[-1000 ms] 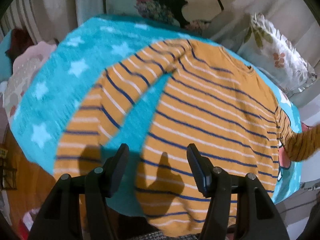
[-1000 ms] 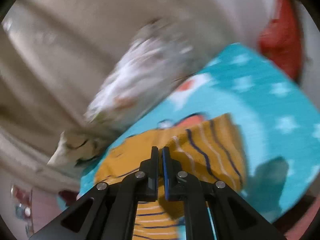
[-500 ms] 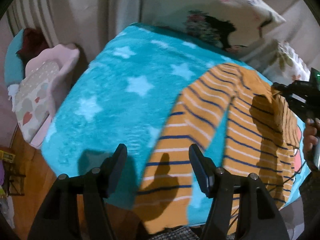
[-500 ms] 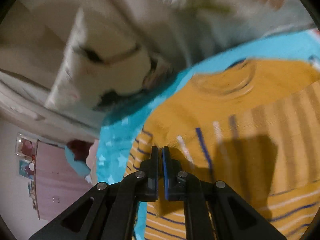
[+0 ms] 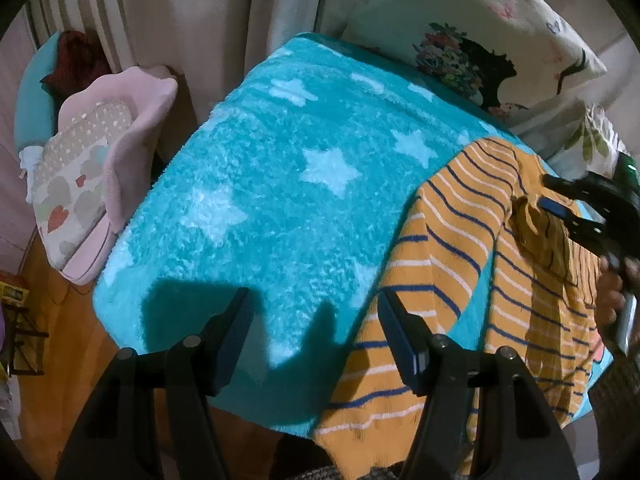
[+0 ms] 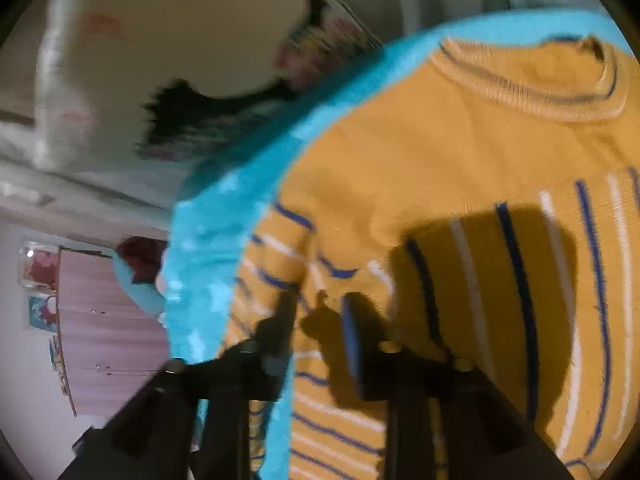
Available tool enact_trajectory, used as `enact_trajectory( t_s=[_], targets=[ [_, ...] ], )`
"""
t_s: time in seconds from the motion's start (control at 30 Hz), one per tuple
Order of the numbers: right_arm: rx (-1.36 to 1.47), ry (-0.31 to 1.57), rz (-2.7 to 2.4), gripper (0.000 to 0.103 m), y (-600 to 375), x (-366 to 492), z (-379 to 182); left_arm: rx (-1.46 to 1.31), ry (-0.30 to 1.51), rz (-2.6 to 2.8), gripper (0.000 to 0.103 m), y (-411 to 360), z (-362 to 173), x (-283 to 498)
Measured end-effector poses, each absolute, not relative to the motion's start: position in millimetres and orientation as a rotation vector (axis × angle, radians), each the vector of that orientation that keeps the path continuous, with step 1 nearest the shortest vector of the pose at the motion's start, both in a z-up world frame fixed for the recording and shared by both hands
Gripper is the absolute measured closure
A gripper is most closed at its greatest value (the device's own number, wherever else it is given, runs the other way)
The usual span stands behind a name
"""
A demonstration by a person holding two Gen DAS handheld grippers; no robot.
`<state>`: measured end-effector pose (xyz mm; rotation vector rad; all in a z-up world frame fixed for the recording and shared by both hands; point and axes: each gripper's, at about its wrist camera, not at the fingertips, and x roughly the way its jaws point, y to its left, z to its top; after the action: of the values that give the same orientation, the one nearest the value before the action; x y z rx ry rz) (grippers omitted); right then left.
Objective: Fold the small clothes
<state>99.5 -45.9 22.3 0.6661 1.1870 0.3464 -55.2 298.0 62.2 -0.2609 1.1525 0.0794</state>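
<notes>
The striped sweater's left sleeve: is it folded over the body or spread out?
Spread out: the sleeve lies flat on the blue blanket beside the body.

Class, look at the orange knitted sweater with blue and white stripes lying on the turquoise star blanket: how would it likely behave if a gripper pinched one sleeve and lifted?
The orange knitted sweater with blue and white stripes probably flops: a fold already sags near the right gripper. It looks light, thin knit. The fluffy turquoise star blanket may drag on it.
</notes>
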Motion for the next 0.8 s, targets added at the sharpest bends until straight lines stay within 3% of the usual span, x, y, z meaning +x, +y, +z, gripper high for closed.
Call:
enact_trajectory(
  t_s=[0.3, 0.4, 0.57, 0.73, 0.77, 0.8],
  targets=[
    [0.368, 1.266, 0.617, 0.056, 48, 13, 56, -0.342, 1.145, 0.163, 0.04, 333, 58, -58],
    [0.206, 1.366, 0.746, 0.056, 103, -31, 37, -0.362, 1.145, 0.198, 0.04, 347, 57, -65],
    [0.182, 1.471, 0.753, 0.056, 131, -56, 0, -0.394, 1.15, 0.219, 0.04, 361, 52, -76],
    [0.095, 1.422, 0.701, 0.055, 158, -58, -7, -0.392, 1.168, 0.205, 0.04, 361, 45, -79],
    [0.093, 1.413, 0.694, 0.056, 162, -58, -5, -0.392, 1.17, 0.199, 0.039, 361, 45, -79],
    [0.086, 1.414, 0.693, 0.076, 161, -63, -3, -0.392, 1.171, 0.194, 0.039, 360, 45, -78]
  ],
)
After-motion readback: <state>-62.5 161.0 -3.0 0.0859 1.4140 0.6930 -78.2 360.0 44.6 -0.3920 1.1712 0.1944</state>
